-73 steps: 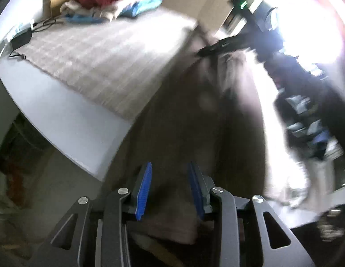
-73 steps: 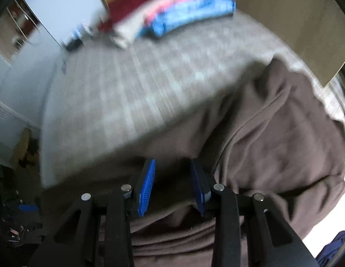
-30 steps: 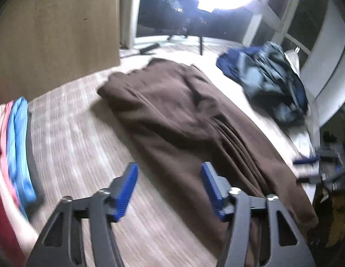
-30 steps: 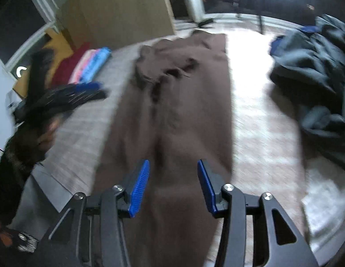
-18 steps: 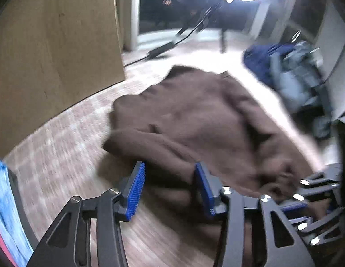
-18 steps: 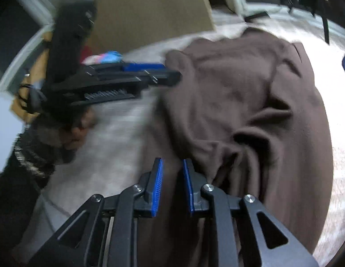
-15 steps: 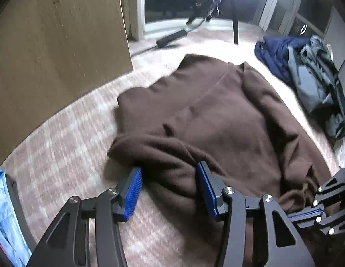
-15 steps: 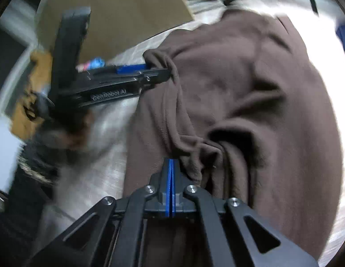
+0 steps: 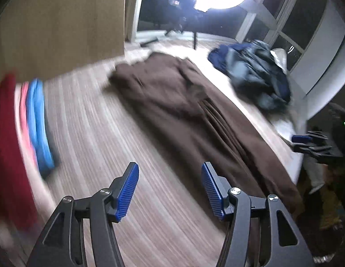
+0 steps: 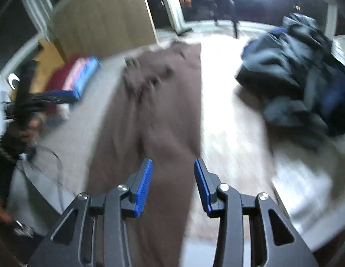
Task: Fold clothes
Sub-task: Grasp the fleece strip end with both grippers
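**Left wrist view: both grippers open above a brown garment spread on the bed**

Left wrist view shows the left gripper [image 9: 170, 189] with its blue-padded fingers [image 9: 128, 191] spread wide, holding nothing, above the striped bedcover [image 9: 94, 138]. The right gripper [image 10: 172, 184] likewise hangs with its fingers parted and empty, directly over the near end of the brown garment [image 10: 159, 115].

The garment lies lengthwise down the middle of the bed, roughly flat, with bunched folds toward its far end and long creases along one side. Its near end seems to reach the bed's near edge. It looks like thick, soft fleece: limp, fairly heavy for clothing, not slippery. It would likely drape and sag when lifted, so a pinch at an outer edge or corner should hold best.

A stack of folded clothes [image 9: 34, 122] in red, pink and blue sits at the bed's left side. A heap of dark blue clothing [image 10: 301, 77] occupies the far right corner. Bare bedcover lies on both sides of the garment, leaving room to fold.
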The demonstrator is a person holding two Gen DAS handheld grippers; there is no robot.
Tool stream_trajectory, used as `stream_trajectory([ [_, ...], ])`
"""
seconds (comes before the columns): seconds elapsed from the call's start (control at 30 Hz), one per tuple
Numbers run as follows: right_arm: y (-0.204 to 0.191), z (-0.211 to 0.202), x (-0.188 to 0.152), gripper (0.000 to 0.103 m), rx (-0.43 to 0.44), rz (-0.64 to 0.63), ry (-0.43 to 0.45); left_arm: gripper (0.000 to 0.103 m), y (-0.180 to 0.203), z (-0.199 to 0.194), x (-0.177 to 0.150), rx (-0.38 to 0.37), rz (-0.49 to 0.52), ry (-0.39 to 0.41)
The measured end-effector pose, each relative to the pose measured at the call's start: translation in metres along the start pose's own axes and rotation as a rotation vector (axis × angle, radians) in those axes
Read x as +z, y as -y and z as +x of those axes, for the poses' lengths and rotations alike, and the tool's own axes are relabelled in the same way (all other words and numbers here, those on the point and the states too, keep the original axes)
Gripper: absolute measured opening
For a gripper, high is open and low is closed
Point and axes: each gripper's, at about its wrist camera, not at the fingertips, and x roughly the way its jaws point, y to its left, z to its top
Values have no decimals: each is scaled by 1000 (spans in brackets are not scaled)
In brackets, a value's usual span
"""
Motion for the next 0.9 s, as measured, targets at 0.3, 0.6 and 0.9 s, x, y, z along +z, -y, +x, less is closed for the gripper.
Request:
stream_trajectory([
  [0.3, 8, 3, -96, 39, 20, -30, -145, 59, 117, 7, -142, -53, -160, -124],
  [0.6, 11, 11, -99, 14, 108, -148, -189, 59, 163, 27, -159, 66, -153, -115],
  [0.9, 28, -1, -94, 51, 173, -82, -119, 61, 163, 43, -157, 123, -211, -124],
])
